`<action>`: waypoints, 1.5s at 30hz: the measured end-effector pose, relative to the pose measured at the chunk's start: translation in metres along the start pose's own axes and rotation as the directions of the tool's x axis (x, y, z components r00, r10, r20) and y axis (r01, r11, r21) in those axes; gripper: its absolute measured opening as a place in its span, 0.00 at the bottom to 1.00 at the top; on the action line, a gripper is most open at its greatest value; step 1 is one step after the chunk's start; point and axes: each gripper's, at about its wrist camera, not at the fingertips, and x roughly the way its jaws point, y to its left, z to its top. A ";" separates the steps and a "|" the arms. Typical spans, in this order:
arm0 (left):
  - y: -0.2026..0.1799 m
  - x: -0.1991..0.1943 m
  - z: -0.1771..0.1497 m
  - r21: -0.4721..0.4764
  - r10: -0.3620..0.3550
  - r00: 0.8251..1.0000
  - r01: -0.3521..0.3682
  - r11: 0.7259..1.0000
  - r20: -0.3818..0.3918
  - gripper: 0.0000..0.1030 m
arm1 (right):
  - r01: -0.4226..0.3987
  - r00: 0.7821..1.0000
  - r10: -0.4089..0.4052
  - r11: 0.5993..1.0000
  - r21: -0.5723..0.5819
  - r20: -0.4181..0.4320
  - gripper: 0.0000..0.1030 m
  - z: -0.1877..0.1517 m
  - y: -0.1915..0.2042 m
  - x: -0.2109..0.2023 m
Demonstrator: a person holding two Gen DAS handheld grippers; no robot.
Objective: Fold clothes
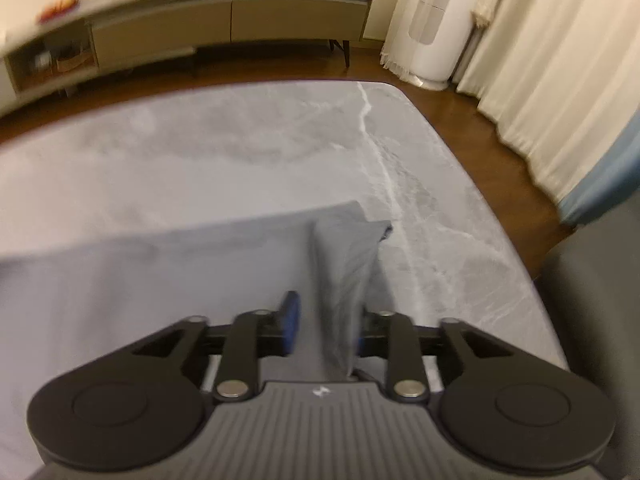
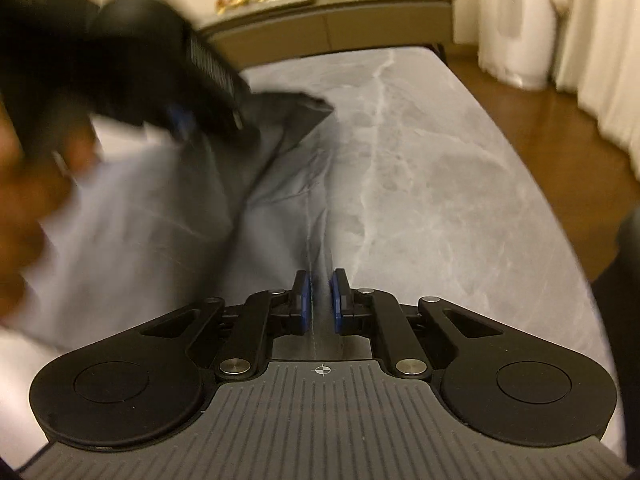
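A grey garment (image 1: 120, 280) lies spread on the marble-pattern table (image 1: 240, 140). In the left wrist view my left gripper (image 1: 326, 328) is open. A raised fold of the cloth hangs between its fingers against the right one, and the blue left pad (image 1: 290, 320) stands clear of it. In the right wrist view my right gripper (image 2: 321, 306) has its blue pads close together on a thin ridge of the garment (image 2: 140, 208) near the table's (image 2: 440, 160) front. The blurred left gripper (image 2: 208, 120) hovers over the garment's far dark corner, with a person's hand (image 2: 32, 180) beside it.
A long sideboard (image 1: 200, 28) with small items on top stands beyond the table. A white appliance (image 1: 436, 32) and pale curtains (image 1: 560, 60) are at the right, over wooden floor (image 1: 480, 128). A dark chair (image 1: 592, 300) sits at the table's right edge.
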 end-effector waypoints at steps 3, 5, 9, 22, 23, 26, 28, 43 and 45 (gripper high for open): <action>0.021 -0.022 -0.008 -0.050 -0.149 0.987 0.152 0.987 0.052 0.45 | -0.031 0.999 0.030 0.999 0.037 0.022 0.25 -0.001 -0.006 -0.003; 0.044 -0.043 -0.013 -0.040 -0.161 0.980 0.167 0.985 0.113 0.54 | -0.044 0.998 0.042 0.997 0.059 0.037 0.30 0.000 -0.011 -0.005; 0.128 -0.080 -0.016 -0.021 0.006 0.978 -0.002 1.000 0.206 0.58 | -0.069 0.996 0.062 0.992 0.110 0.068 0.33 0.004 -0.019 -0.009; 0.293 -0.102 -0.020 0.091 0.075 0.979 -0.094 0.991 0.192 0.68 | -0.206 0.978 0.183 0.925 0.320 0.101 0.48 0.009 -0.031 -0.007; 0.293 -0.099 -0.025 0.121 0.076 0.977 -0.101 0.987 0.198 0.68 | -0.214 0.976 0.190 0.919 0.330 0.104 0.48 0.010 -0.030 -0.006; 0.293 -0.090 -0.038 0.202 0.086 0.973 -0.130 0.971 0.212 0.62 | -0.258 0.966 0.229 0.893 0.369 0.120 0.48 0.011 -0.028 0.000; 0.301 -0.078 -0.040 0.193 0.146 0.970 -0.184 0.964 0.195 0.10 | -0.299 0.954 0.265 0.869 0.394 0.139 0.51 0.013 -0.028 0.006; 0.388 -0.086 -0.028 -0.257 0.143 0.975 -0.096 0.962 0.172 0.05 | -0.073 0.997 0.073 0.997 -0.017 -0.034 0.00 0.026 0.041 0.044; 0.391 -0.087 -0.027 -0.256 0.156 0.973 -0.109 0.960 0.168 0.05 | -0.033 0.999 0.029 0.994 -0.104 -0.035 0.00 0.026 0.052 0.045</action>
